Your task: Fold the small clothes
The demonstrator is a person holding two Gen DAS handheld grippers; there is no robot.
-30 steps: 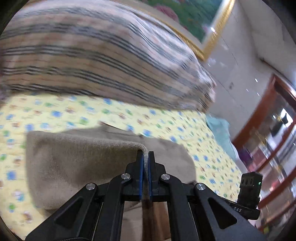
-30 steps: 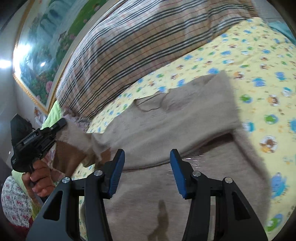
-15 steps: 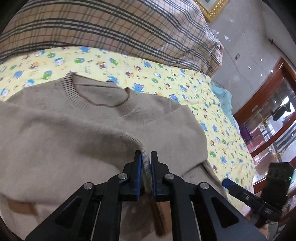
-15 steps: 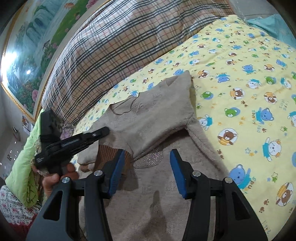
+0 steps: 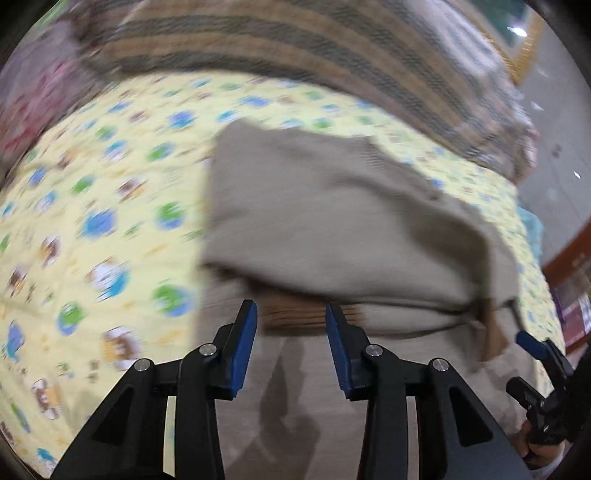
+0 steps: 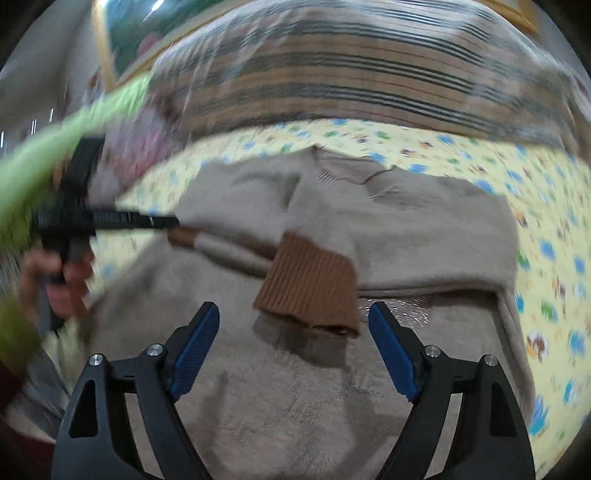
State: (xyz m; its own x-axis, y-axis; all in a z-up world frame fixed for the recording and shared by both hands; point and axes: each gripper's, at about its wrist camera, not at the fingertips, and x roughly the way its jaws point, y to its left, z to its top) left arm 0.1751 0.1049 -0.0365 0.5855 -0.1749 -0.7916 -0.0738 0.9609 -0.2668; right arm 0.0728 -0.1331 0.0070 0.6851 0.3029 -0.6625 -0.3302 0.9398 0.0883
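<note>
Over sweater (image 6: 295, 398), both grippers' fingers (image 6: 393, 350) apart

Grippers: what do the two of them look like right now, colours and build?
Both the left gripper and right gripper have black angular frames with silver rivets and blue ribbed pads on the fingers. No cables or markings are visible.

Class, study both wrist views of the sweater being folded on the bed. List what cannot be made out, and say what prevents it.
- Left wrist view: the cartoon prints on the bedsheet are smeared by motion blur.
- Left wrist view: the sweater hem is hidden behind the left gripper.
- Right wrist view: the framed picture is blurred and cut by the edge.
- Right wrist view: the sparkly decoration is largely hidden under the folded sleeve.
</note>
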